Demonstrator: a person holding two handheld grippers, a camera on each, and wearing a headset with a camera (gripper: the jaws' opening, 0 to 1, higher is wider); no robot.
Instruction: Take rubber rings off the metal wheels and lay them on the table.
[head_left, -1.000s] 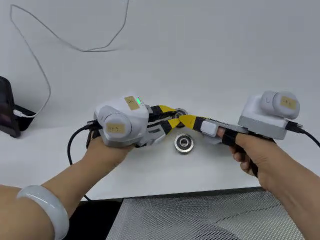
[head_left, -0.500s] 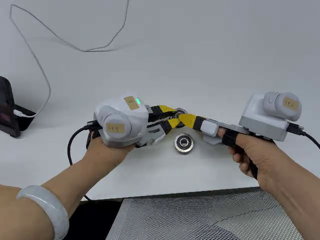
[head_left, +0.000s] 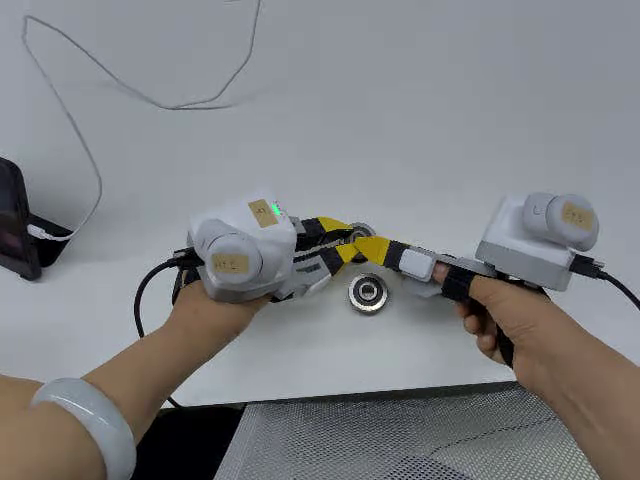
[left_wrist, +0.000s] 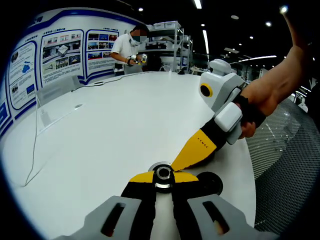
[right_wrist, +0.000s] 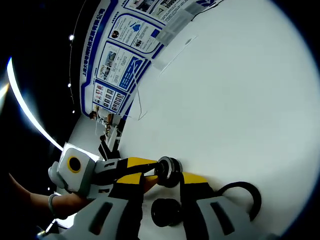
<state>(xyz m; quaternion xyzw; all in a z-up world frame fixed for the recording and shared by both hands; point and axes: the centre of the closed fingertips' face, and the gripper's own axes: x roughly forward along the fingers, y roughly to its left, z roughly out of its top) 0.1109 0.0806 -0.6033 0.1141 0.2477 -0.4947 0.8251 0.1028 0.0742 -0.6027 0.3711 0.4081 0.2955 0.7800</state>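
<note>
Your left gripper (left_wrist: 163, 179): fingers clamped on a metal wheel (left_wrist: 163, 173). Your right gripper (right_wrist: 164, 179): fingers flank the same wheel, grip cannot be told. A second wheel (head_left: 368, 291) lies on the counter (head_left: 450, 120) just beside them.

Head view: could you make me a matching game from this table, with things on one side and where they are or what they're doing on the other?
Things:
1 left gripper
2 loose wheel
3 grey cable
4 black device

Places or states:
A at the picture's left edge
B shut on a wheel
C lying free on the table
D looping across the table's far side

Pairs: 1-B, 2-C, 3-D, 4-A
</note>
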